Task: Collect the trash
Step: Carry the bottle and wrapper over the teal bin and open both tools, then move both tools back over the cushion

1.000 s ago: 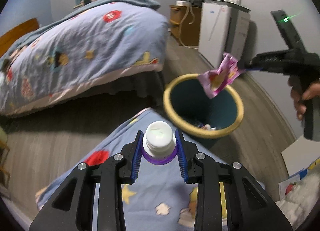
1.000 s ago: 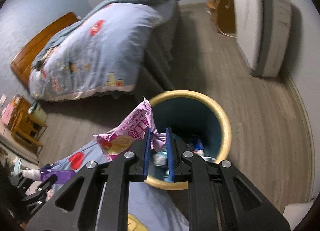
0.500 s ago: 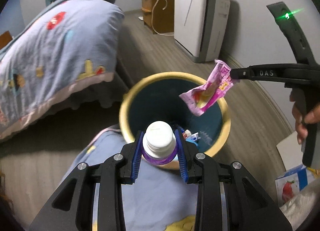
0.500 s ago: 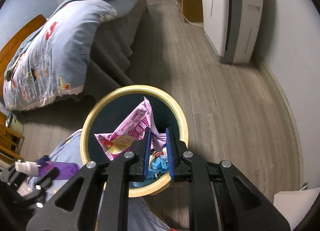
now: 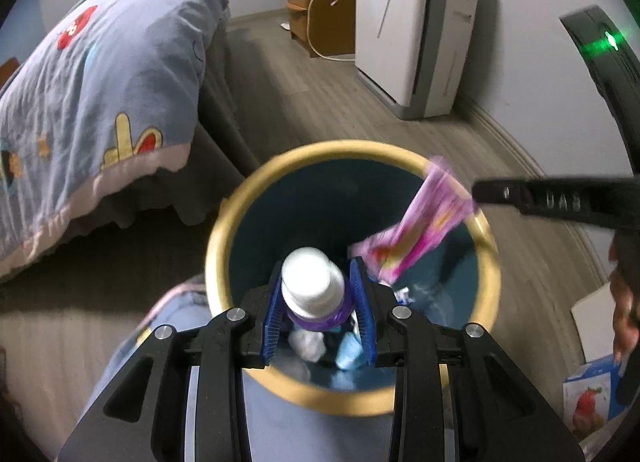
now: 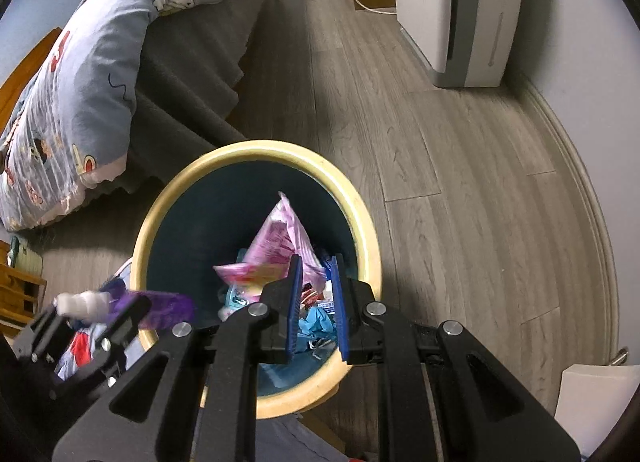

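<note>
A round bin with a yellow rim point(image 5: 248, 202) point(image 6: 360, 218) and dark teal inside stands on the wood floor, with trash in its bottom. My left gripper point(image 5: 319, 302) is shut on a purple bottle with a white cap point(image 5: 313, 282), held over the bin's near side; the bottle also shows in the right wrist view point(image 6: 120, 302). My right gripper point(image 6: 314, 302) is over the bin, its jaws parted. The pink snack wrapper point(image 6: 276, 246) point(image 5: 420, 230) hangs loose at the fingertips, inside the bin's mouth.
A bed with a blue patterned quilt point(image 5: 100, 74) stands left of the bin. A white appliance point(image 5: 416, 22) and a wooden cabinet point(image 5: 320, 10) stand along the far wall. A blue quilt point(image 5: 168, 342) lies beside the bin. A strawberry carton point(image 5: 588, 402) sits at right.
Both grippers moved forward over the bin. The right jaws opened and the pink wrapper is dropping into the bin. The left gripper still holds the bottle.
</note>
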Available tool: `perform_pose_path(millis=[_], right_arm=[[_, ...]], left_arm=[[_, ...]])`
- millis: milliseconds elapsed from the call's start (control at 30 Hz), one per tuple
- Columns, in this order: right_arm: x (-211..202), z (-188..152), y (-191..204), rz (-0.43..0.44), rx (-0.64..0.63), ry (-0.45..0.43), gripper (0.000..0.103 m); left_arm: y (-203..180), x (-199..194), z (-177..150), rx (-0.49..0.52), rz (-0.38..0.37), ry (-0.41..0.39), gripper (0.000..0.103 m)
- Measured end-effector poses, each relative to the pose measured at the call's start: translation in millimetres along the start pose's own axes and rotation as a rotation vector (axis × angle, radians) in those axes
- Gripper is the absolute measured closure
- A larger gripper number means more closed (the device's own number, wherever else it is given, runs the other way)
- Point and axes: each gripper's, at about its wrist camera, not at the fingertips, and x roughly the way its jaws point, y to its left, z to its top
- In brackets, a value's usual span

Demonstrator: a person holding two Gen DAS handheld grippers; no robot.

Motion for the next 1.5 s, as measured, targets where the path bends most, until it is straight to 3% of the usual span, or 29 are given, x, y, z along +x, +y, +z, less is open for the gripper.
perform_pose_path(millis=[133,433,500,567,767,867,1033,1233,1500], right_arm=[[11.1,-1.0,4.2,0.011,-0.004,0.029,0.089],[13.9,-1.8,18.5,0.035,-0.010,0.036,0.087],[11.6,-2.0,20.2,0.039,-0.009,0.034,0.080],[6.2,-2.5,19.9,0.049,-0.003,0.023,0.052],[-11.1,-4.1,18.8,0.058,0.024,-0.021,0.023],[-21.0,-6.9,24.0,0.061,0.012,-0.038,0.017],[-44.9,-13.4,42.8,0.081,-0.043,-0.102,0.015],[-78.4,-33.3,79.1,0.117,-0.169,-0.185,0.007],[-97.7,-96.4,146.4,0.182,-0.385,-0.126,0.007]], left_arm=[[4.3,-1.7,4.5,-0.015,0.002,-0.025,0.044],[19.0,-7.8,-11.0,-0.049,0.005,-0.012,0.037],[23.4,-15.0,-18.1,-0.062,0.010,-0.016,0.032],[27.1,-21.3,-22.4,-0.073,0.016,-0.016,0.026],[41.8,-50.4,-49.2,-0.118,0.074,-0.027,0.015],[52.0,-74.9,-65.7,-0.157,0.094,-0.028,0.015],[71.7,-141.3,-104.2,-0.244,0.170,-0.084,0.009],[84.4,-217.1,-157.7,-0.260,0.273,-0.112,0.009],[107.6,-298.7,-249.2,-0.411,0.369,-0.102,0.008]])
